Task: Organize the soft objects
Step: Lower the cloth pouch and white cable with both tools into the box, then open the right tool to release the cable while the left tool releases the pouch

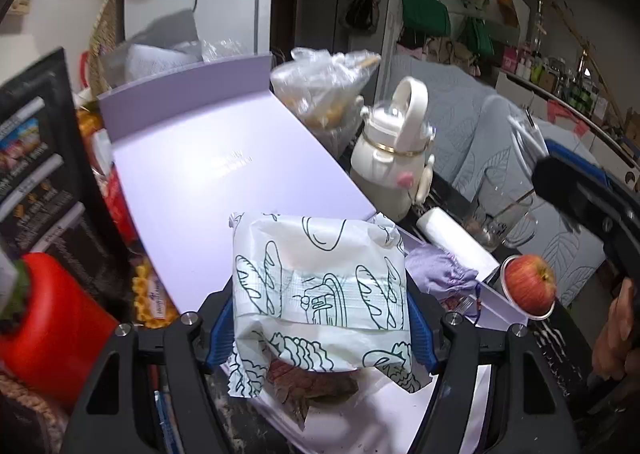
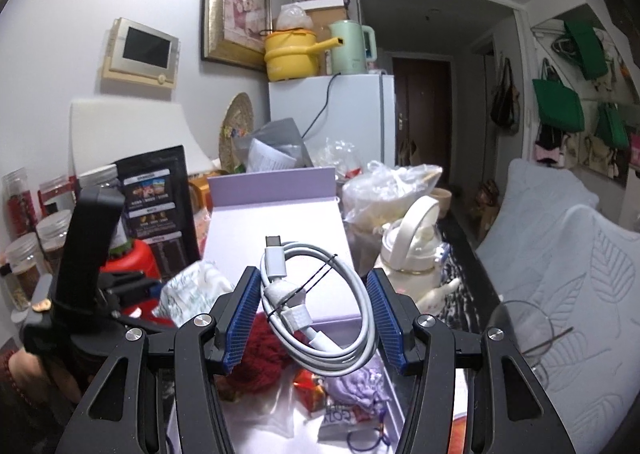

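My left gripper [image 1: 320,318] is shut on a white paper-wrapped package [image 1: 320,286] printed with green bread drawings, held above the open lavender box [image 1: 200,157]. My right gripper [image 2: 312,314] is shut on a coiled white charging cable [image 2: 320,294], held over the same box [image 2: 276,213]. Below it lie a red knitted item [image 2: 260,354], a lavender drawstring pouch [image 2: 360,386] and a snack packet [image 2: 308,390]. The pouch also shows in the left wrist view [image 1: 440,270]. The left gripper's package shows in the right wrist view [image 2: 192,286].
A cream water bottle [image 1: 396,157] and a plastic bag [image 1: 320,89] stand right of the box. An apple [image 1: 530,286] sits on a glass, with a glass mug [image 1: 500,213] nearby. A red container [image 1: 52,322] and black pouch [image 2: 160,205] stand left. A sofa [image 2: 560,274] is right.
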`<state>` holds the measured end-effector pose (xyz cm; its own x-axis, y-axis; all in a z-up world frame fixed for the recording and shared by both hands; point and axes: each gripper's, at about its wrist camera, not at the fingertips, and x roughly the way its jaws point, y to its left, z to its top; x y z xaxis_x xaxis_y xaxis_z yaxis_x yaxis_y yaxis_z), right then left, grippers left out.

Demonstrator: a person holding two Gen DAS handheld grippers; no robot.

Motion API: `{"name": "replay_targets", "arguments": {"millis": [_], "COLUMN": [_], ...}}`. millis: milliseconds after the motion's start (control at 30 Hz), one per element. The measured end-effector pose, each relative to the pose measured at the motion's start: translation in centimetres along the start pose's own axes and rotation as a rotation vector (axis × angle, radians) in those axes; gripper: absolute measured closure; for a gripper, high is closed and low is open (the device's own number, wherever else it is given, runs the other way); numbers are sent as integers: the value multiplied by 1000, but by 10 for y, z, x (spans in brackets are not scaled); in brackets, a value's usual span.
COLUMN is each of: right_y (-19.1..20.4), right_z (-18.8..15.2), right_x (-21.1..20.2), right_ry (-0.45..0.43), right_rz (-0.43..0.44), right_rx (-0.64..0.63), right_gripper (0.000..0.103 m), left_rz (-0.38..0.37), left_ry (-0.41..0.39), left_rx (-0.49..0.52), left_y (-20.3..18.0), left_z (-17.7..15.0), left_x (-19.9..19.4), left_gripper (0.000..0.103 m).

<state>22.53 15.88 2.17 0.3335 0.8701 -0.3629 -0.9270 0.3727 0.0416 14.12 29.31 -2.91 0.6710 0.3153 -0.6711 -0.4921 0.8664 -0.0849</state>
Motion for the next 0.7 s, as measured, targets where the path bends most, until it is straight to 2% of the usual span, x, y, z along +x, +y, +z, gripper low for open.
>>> {"name": "replay_targets", "arguments": {"millis": [233, 500, 700], "right_y": [-9, -19, -23], "right_z": [-4, -19, -32], "right_x": [25, 49, 68], "right_ry": [41, 119, 179], "right_rz": [-6, -9, -16], "right_rx": [6, 3, 12], "right_gripper": [49, 48, 48], "left_rz": [-4, 54, 53], "left_ry": [67, 121, 154], "left_rx": [-14, -14, -40], "left_y": [0, 1, 4], "left_z": [-8, -17, -25], "left_x": [32, 53, 63], "left_gripper": [33, 33, 30]}}
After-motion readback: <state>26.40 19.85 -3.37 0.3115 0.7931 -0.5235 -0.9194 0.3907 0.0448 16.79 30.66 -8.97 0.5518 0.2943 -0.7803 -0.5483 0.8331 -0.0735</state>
